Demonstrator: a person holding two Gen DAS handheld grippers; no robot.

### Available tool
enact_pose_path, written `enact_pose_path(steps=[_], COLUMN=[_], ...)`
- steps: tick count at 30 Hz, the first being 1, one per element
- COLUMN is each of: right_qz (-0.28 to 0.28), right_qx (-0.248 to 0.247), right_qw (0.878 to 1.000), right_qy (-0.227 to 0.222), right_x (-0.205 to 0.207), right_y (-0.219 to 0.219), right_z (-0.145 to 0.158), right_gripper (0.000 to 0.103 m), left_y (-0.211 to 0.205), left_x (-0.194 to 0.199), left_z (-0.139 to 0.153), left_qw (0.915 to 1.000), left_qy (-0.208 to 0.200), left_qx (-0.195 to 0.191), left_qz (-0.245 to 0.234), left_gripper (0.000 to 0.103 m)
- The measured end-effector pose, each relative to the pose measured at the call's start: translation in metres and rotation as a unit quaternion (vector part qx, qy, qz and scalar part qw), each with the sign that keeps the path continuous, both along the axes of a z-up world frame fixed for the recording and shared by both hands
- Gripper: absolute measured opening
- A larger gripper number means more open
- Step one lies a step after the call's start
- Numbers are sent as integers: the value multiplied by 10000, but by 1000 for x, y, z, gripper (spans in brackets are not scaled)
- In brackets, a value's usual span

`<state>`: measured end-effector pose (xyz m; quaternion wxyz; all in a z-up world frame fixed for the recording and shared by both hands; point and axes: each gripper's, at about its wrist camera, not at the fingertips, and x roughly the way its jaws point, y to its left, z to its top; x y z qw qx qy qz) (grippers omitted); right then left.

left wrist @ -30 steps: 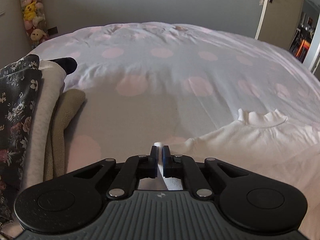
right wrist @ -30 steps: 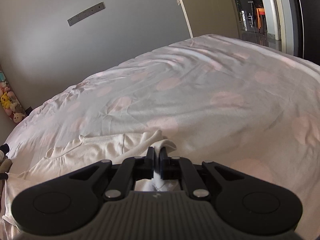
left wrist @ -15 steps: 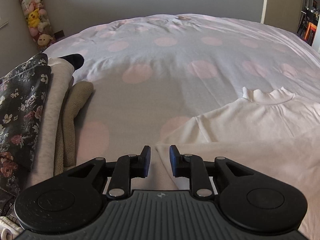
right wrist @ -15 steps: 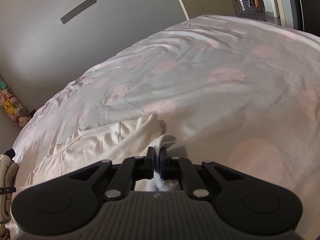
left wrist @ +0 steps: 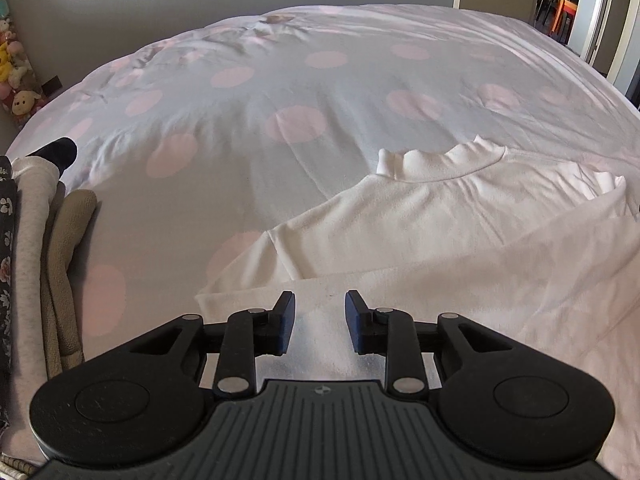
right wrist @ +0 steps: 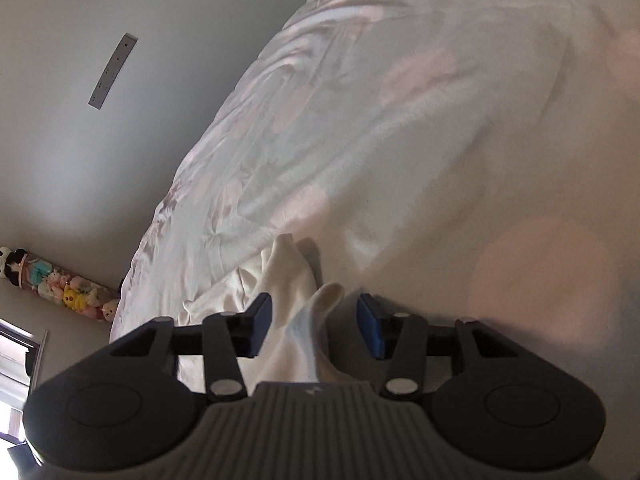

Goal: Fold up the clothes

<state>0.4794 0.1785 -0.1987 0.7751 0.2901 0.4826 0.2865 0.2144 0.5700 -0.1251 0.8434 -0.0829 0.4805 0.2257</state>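
A white long-sleeved top (left wrist: 420, 216) lies spread on the bed, its neck band toward the far side and a fold of cloth across its near part. My left gripper (left wrist: 320, 312) hovers just over that near fold, jaws opening, with cloth below the gap but nothing pinched. In the right wrist view, which is rolled to one side, my right gripper (right wrist: 314, 318) has its jaws opening around a loose ridge of the white top (right wrist: 304, 320). The blue pads (right wrist: 370, 330) stand clear of the cloth on both sides.
The bed cover (left wrist: 300, 92) is pale with pink dots and runs far back to a grey wall. A stack of folded clothes (left wrist: 36, 248) lies at the left edge. Plush toys (left wrist: 16, 80) stand in the left corner. A doorway (left wrist: 568, 4) is at the far right.
Both grippers let go of the white top: the left opened first, the right only in the last half second. The left drew back along the cloth. The right rolled sideways and sank.
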Motion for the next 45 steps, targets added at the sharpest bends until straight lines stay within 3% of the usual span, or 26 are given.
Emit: enact_pose_path(steps=[1, 3, 5, 9, 12, 13, 15, 19, 21, 23, 25, 27, 31, 33, 35, 37, 41, 45], right_qz=[1, -36, -44, 225, 254, 262, 219, -118, -309, -464, -455, -293, 71, 191, 336, 485, 559, 1120], right_qx=[-20, -20, -35, 2, -366, -687, -1020, -953, -703, -332, -68, -121, -64, 49, -33, -198, -266, -466], right_qw=[10000, 10000, 9996, 9876, 9777, 9745, 9739, 9845, 9900, 9945, 9965, 9973, 9971, 9963, 9954, 9939, 9890, 9743], right_qy=[21, -16, -287, -1554, -2053, -2118, -2016, -1467, -1185, -877, -694, -664, -759, -832, -895, -967, -1341, -1900], right_x=[0, 0, -2, -16, -26, -27, -25, -15, -13, -10, -12, -18, -26, -26, -27, -29, -38, -56], right_y=[1, 1, -1, -1, 7, 12, 15, 2, -11, -24, -32, -35, -34, -29, -20, -10, -3, 25], right_z=[-4, -6, 5, 42, 54, 52, 39, 20, 16, 14, 12, 13, 14, 12, 9, 7, 27, 62], right_gripper=[16, 11, 8, 6, 5, 5, 6, 18, 20, 30, 33, 37, 52, 52, 47, 22, 17, 10], left_y=[0, 2, 5, 8, 5, 4, 1, -3, -4, -5, -7, -9, -13, -15, -18, -21, -23, -21], left_x=[-1, -3, -4, -8, -11, -12, -16, -25, -32, -40, -47, -53, -63, -67, -73, -79, -90, -93], left_z=[0, 0, -1, -8, -13, -14, -13, -8, -4, -2, 0, 0, -1, 1, 5, 10, 18, 16], left_qw=[10000, 9999, 9999, 9996, 9994, 9994, 9996, 9996, 9995, 9993, 9990, 9988, 9983, 9979, 9978, 9981, 9986, 9983], left_qy=[29, 96, 121, 105, 116, 125, 137, 135, 95, 49, 2, -13, -28, -75, -129, -139, -106, -88], left_qx=[-4, 13, 12, -122, -205, -203, -161, -106, -134, -188, -248, -288, -376, -422, -421, -366, -204, -226], left_qz=[6, 32, 74, 219, 254, 242, 208, 228, 282, 333, 382, 403, 452, 495, 501, 480, 468, 535], left_gripper=[25, 25, 26, 25, 26, 25, 25, 26, 25, 26, 26, 26, 26, 26, 26, 27, 39, 39])
